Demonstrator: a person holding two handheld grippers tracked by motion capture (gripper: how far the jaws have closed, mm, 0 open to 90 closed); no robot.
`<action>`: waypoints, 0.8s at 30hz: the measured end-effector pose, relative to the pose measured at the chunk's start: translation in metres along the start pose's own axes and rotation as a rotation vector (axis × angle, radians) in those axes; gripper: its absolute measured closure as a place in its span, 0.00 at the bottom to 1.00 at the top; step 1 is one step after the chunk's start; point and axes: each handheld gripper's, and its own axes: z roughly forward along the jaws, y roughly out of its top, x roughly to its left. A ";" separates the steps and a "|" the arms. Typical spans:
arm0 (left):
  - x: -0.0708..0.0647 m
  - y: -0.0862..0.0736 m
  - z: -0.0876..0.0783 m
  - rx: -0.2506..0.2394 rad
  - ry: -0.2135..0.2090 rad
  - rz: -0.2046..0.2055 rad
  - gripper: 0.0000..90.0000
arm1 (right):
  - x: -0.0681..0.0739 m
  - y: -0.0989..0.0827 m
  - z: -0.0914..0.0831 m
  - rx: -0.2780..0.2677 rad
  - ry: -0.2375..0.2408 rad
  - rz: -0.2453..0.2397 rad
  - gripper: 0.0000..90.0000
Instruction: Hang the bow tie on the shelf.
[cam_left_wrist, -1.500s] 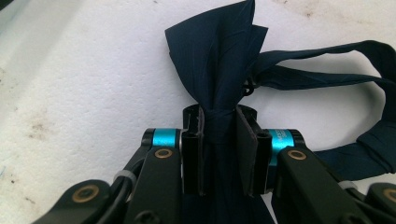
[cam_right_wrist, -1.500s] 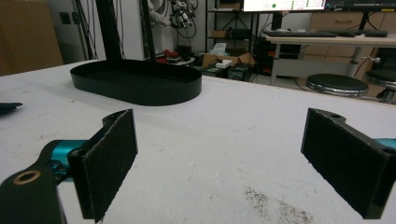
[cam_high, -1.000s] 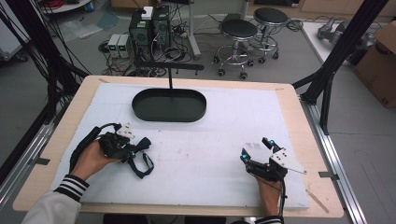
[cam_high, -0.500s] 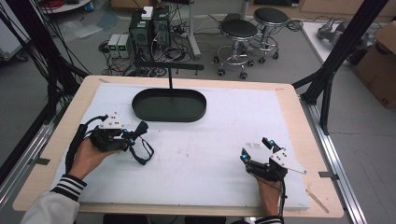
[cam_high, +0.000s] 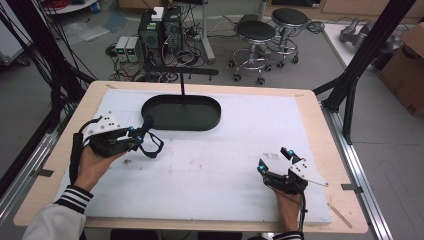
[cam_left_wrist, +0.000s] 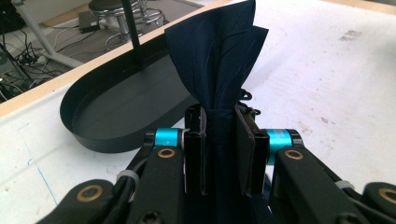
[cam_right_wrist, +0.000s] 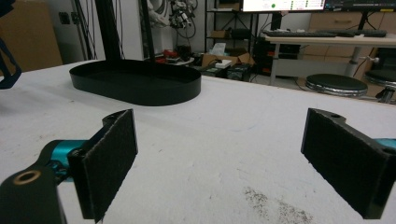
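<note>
L jaws: closed tight on the dark navy folded cloth (cam_left_wrist: 219, 60); your left gripper (cam_left_wrist: 219, 149) pinches it at a gathered, bound-looking waist, pads pressed in from both sides.
Cloth above jaws: fans out into creased pleats past the jaw tips. Thin, soft, prob. very light; judged floppy, won't hold shape w/o support.
Cloth below jaws: runs down btwn the gripper links, out of sight; lower end can't be told.
Grip advice: you've got the best spot, the bunched waist, where layers stack thick. Fabric looks smooth, so it may slip if you ease off; keep the pinch firm. Not fragile, though pleats could snag.
Strap/loop: in high view a dark loop (cam_high: 152, 145) hangs off the left gripper (cam_high: 137, 136) toward the mat; can't tell if cloth or cable.
R jaws: wide open, nothing btwn pads, nothing touched. Right gripper (cam_right_wrist: 224, 158) sits low over the white mat (cam_right_wrist: 243, 140), near-right of table.
Tray: black oval tray (cam_high: 181, 112), far-centre of mat, thin post rising from its far rim. Looks empty. Cloth is just left of and nearer than it, not touching.
Table: wood edge (cam_high: 320, 130) round the mat; grippers well apart, L at left, R (cam_high: 272, 162) at near right.
</note>
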 end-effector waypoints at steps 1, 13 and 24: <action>0.000 0.000 0.000 -0.004 -0.001 -0.001 0.83 | 0.000 0.000 0.000 0.000 0.000 0.000 0.11; 0.008 0.016 0.001 -0.056 0.004 -0.020 0.83 | 0.000 0.000 0.000 -0.001 0.001 0.002 0.11; 0.023 0.055 0.006 -0.088 0.017 0.025 0.83 | 0.000 0.000 0.000 -0.001 -0.001 0.004 0.11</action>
